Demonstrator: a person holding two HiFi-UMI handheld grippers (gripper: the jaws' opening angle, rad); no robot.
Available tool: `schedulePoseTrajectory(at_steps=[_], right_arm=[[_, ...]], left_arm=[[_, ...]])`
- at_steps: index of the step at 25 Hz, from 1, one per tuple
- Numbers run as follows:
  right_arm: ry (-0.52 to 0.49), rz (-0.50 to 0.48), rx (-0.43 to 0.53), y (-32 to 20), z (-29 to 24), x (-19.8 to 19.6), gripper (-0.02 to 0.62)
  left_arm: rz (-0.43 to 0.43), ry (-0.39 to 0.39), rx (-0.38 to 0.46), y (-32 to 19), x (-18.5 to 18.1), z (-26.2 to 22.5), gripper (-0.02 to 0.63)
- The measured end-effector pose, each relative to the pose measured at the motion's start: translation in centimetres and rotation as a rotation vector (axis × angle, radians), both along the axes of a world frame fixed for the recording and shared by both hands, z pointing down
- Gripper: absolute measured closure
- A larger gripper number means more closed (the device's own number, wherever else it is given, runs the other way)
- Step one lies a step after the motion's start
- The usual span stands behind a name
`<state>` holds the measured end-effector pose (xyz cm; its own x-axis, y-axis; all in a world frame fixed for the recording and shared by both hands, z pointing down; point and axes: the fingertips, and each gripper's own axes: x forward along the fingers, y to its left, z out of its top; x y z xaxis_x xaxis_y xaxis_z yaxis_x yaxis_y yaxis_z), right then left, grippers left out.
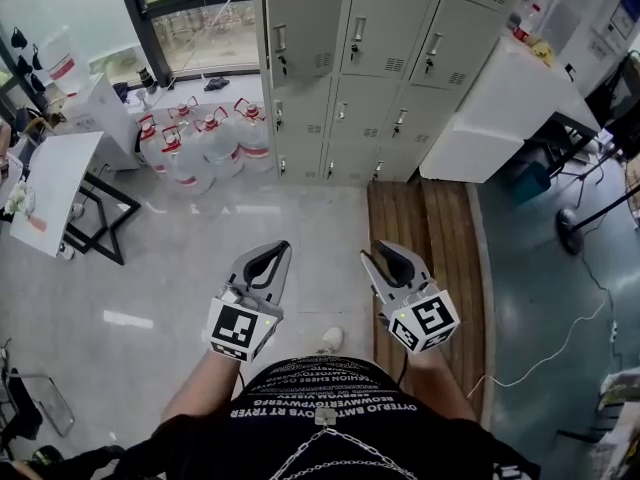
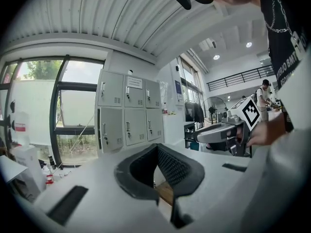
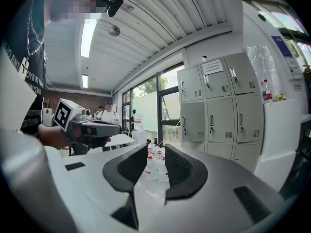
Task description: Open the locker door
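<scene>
A bank of grey lockers (image 1: 385, 78) stands ahead against the wall, well beyond both grippers. One door (image 1: 305, 30) at its left end hangs ajar; the others look closed. The lockers (image 2: 127, 113) also show in the left gripper view, and the lockers (image 3: 221, 101) in the right gripper view. My left gripper (image 1: 268, 255) is held low in front of the body, its tips meeting with nothing between them (image 2: 156, 148). My right gripper (image 1: 387, 255) is beside it, jaws apart and empty (image 3: 156, 154).
Several large water jugs (image 1: 205, 143) stand on the floor left of the lockers. A white table (image 1: 55, 183) is at the left and a white counter (image 1: 500, 108) right of the lockers. A wooden strip (image 1: 425, 228) runs along the floor; a cable (image 1: 560, 338) trails at the right.
</scene>
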<state>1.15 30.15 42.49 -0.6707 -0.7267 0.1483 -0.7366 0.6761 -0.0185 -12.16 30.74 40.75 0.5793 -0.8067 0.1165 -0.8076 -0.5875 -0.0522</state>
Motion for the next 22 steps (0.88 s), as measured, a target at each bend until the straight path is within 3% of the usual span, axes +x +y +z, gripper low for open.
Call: schedulePoseTrajectory(at_steps=[12, 16, 22], right_arm=[[-0.033, 0.003, 0.015, -7.7, -0.6, 7.0, 0.486], [-0.022, -0.007, -0.013, -9.2, 0.6, 8.4, 0.486], [-0.05, -0.02, -0.012, -10.9, 1.1, 7.7, 0.489]], left_arm=[[-0.028, -0.023, 0.037, -7.0, 6.1, -1.2, 0.612], [-0.02, -0.029, 0.015, -7.7, 8.2, 0.0, 0.612], [-0.076, -0.032, -0.043, -8.1, 6.9, 2.0, 0.612]])
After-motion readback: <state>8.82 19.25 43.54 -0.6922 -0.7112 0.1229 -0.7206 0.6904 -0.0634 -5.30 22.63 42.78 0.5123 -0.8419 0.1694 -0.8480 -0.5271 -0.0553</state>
